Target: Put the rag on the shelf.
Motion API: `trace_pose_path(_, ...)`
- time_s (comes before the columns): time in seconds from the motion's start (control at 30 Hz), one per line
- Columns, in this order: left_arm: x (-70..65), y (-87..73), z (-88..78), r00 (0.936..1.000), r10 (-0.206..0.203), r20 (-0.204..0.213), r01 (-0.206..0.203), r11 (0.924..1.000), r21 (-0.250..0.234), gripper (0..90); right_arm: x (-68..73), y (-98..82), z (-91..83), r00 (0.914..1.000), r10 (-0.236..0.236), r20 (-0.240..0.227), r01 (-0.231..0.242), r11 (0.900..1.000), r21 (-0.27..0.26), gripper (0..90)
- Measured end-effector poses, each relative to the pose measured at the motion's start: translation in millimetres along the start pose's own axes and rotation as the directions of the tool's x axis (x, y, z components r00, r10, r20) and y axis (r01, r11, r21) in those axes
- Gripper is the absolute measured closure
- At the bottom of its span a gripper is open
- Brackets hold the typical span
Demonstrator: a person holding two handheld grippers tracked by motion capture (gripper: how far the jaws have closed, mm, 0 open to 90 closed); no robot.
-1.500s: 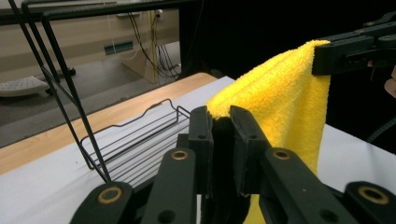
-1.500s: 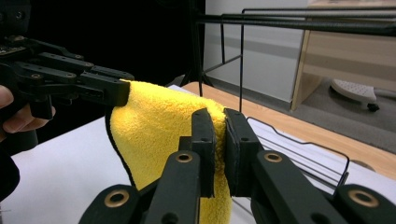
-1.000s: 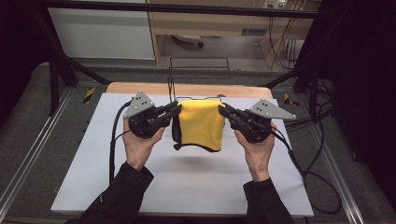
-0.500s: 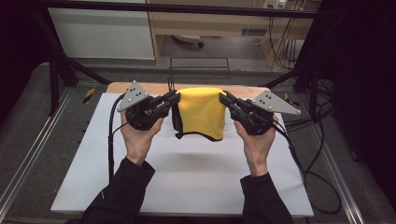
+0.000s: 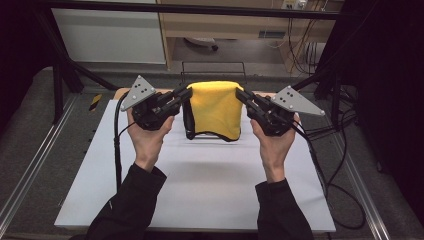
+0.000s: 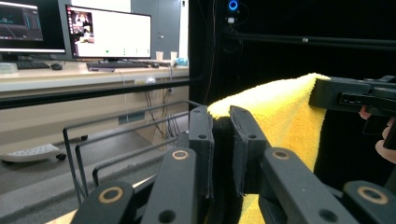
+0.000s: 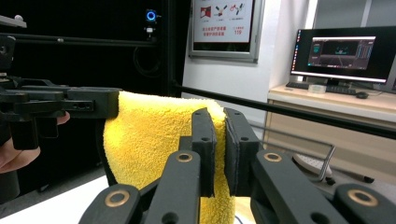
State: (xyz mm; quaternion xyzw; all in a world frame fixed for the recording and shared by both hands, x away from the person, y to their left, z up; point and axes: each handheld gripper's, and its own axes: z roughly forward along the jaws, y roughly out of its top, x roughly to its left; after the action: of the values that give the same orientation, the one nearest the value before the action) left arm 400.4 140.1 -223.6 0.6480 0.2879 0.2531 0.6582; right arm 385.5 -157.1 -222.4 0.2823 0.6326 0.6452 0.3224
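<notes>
- While I hold both hands up over the tabletop [image 5: 200, 190], the yellow cloth [image 5: 214, 107] hangs between my two tools, stretched by its upper corners at about 12 o'clock of the white surface
- My left tool [image 5: 184, 95] is clamped on the cloth's upper left corner; in the left gripper view its two black jaws stand close together with the yellow pile pinched between them [image 6: 222, 135]
- My right tool [image 5: 242, 96] is clamped on the upper right corner; in the right gripper view the jaws meet on the edge of the cloth [image 7: 219, 140]
- From the high view the cloth's top edge runs level from one tool to the other, and the rest drapes down toward 6 o'clock; its lower hem has a dark border and I cannot tell whether it touches the tabletop or hangs just above it
- A shadow lies on the tabletop just below the hem
- My left hand [image 5: 147, 135] sits at about 9 o'clock of the cloth, my right hand [image 5: 272, 142] at about 3 o'clock
- A black wire rack [image 5: 212, 70] stands beyond the far edge of the tabletop, at 12 o'clock behind the cloth
</notes>
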Motion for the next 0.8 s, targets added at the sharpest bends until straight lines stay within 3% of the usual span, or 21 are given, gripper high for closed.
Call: trace_pose_path(0.8,4.5,50.1,8.6,0.9991,0.041,-0.011,-0.042,0.9944,-0.097,79.5,-8.3,50.6,12.7,0.9987,-0.04,0.033,0.043,0.996,-0.083,84.4)
